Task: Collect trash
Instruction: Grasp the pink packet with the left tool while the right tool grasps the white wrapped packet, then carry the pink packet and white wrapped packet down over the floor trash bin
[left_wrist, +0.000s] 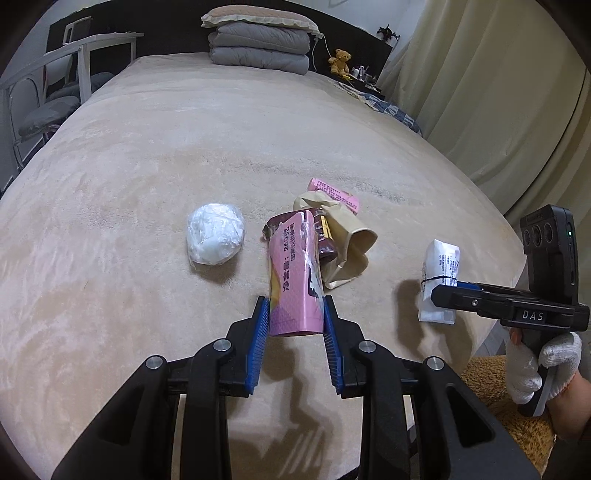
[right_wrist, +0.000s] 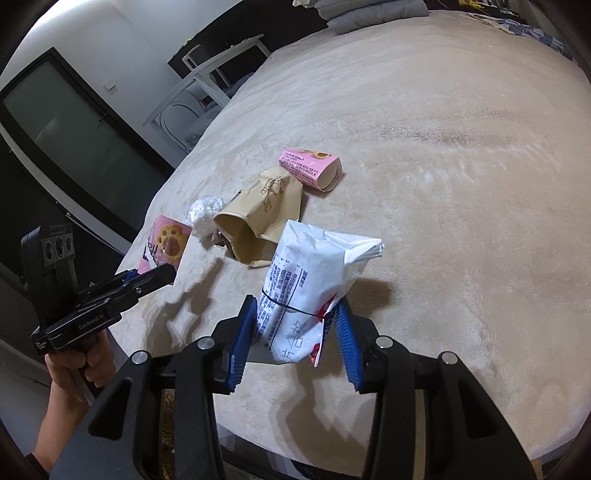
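Left gripper (left_wrist: 295, 314) pinching pink wrapper (left_wrist: 293, 273) at lower centre; grip only on near end, could slide out.
Right gripper (right_wrist: 297, 319) clamped on white packet (right_wrist: 306, 280), slick film, same risk.
Paper bag (right_wrist: 258, 221), white ball (left_wrist: 215, 239), pink box (right_wrist: 310, 170) remain mid-frame on bed (left_wrist: 147, 155); soft cover could snag fingertips.

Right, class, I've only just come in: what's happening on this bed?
A person is clearing trash off a beige bed with two handheld grippers. The left gripper is shut on a pink snack wrapper; the right gripper is shut on a white packet. A brown paper bag, another pink wrapper and a white plastic wad lie uncollected.
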